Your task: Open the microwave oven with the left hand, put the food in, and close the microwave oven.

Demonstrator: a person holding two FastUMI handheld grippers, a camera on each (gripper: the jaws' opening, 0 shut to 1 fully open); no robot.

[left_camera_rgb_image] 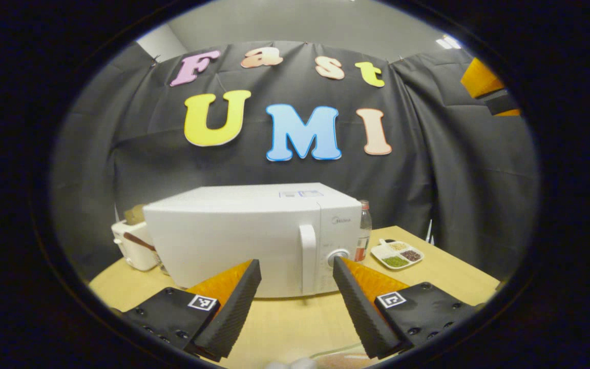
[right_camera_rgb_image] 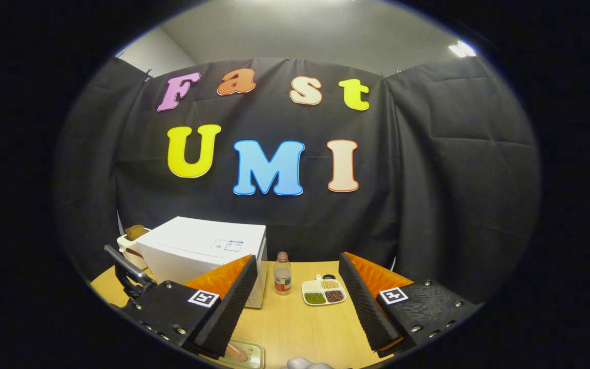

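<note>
Microwave [left_camera_rgb_image: 254, 238] sits shut on the tabletop [left_camera_rgb_image: 285, 323], vertical handle [left_camera_rgb_image: 307, 256] beside its dial. Left gripper [left_camera_rgb_image: 295, 271] gapes empty just before the handle; right gripper [right_camera_rgb_image: 297, 279] gapes too. Door looks rigid, hinged, probably slick: hook the handle.

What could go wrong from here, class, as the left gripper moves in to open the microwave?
1. The bottle and divided dish stand close to the microwave; jostling the oven might topple the bottle.
2. The door handle is narrow, so the left gripper, jaws wide open, could miss or slip.
</note>
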